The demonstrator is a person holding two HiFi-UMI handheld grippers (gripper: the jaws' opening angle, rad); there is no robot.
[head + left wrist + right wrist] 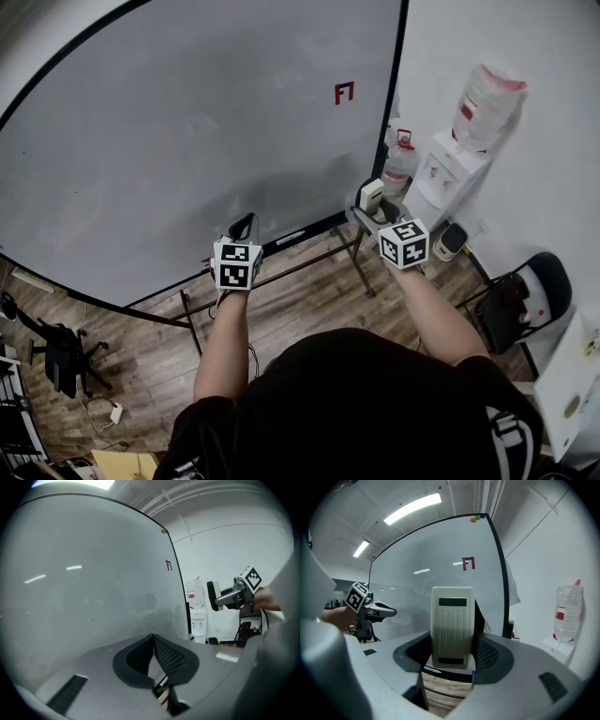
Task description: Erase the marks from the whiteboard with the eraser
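Observation:
A large whiteboard (187, 122) stands ahead, with a small red mark (344, 93) near its upper right; the red mark (468, 563) also shows in the right gripper view and again (168, 565) in the left gripper view. My right gripper (375, 202) is shut on a cream eraser (451, 626), held upright in front of the board's right edge, below the mark. The eraser (371, 195) shows small in the head view. My left gripper (244, 228) is shut with nothing in it, near the board's lower edge.
A water dispenser (441, 173) with a bottle (487, 98) stands against the wall right of the board. A black chair (525, 295) is at the far right, an office chair (61, 356) at the lower left. The board's metal stand legs (281, 272) cross the wooden floor.

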